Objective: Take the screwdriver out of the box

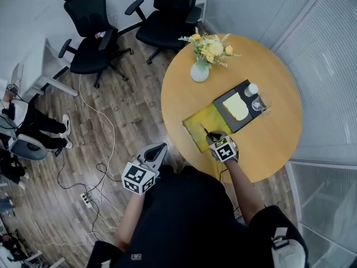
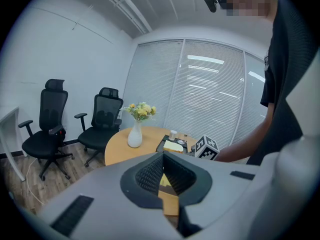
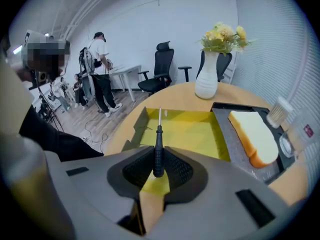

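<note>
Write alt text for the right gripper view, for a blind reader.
The right tool is shut on a black-handled screwdriver, its shaft pointing away over an open yellow box on a round wooden table. Beside the box lies a dark tray holding a pale yellow slab, with a white vase of flowers behind.

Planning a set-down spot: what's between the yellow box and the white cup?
A pale yellow block on a dark tray lies between the yellow box and white cup; right gripper view shows it.
</note>
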The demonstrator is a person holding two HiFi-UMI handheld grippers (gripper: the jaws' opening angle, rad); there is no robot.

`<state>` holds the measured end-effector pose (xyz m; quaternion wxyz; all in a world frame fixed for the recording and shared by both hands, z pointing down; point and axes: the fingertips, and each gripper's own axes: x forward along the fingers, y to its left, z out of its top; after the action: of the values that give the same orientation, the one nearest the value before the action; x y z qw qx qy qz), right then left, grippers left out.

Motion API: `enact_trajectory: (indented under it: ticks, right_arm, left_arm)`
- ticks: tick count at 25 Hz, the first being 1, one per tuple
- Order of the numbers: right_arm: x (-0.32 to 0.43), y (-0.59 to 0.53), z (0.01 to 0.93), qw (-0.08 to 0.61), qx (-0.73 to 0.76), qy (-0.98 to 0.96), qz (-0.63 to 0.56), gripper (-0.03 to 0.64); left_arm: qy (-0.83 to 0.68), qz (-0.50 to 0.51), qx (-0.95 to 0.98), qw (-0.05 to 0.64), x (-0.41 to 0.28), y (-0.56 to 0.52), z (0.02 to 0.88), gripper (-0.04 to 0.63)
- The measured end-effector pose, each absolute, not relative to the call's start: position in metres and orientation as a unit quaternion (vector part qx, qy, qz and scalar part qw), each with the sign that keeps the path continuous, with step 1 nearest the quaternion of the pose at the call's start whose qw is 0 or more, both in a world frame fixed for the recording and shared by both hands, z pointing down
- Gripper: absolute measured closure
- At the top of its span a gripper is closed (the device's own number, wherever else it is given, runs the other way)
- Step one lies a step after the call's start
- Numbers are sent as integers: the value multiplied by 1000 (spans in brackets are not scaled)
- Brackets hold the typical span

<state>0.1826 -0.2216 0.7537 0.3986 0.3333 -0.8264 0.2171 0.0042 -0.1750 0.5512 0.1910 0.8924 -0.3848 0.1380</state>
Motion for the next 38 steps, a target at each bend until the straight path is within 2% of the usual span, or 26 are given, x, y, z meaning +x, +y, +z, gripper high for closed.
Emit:
enact_trajectory:
  ticks: [11, 25, 38]
  right_arm:
    - [175, -202, 694, 310, 356, -859, 198, 560]
    - [166, -199, 630, 236, 344, -893, 167, 560]
    - [161, -190, 598, 126, 339, -907, 217, 560]
  left_arm:
    - [-366, 137, 900, 192, 15, -181, 552, 589]
    - [-340, 141, 910, 191, 34, -186, 554, 589]
    - [-329, 139, 915, 189, 34, -185, 552, 589]
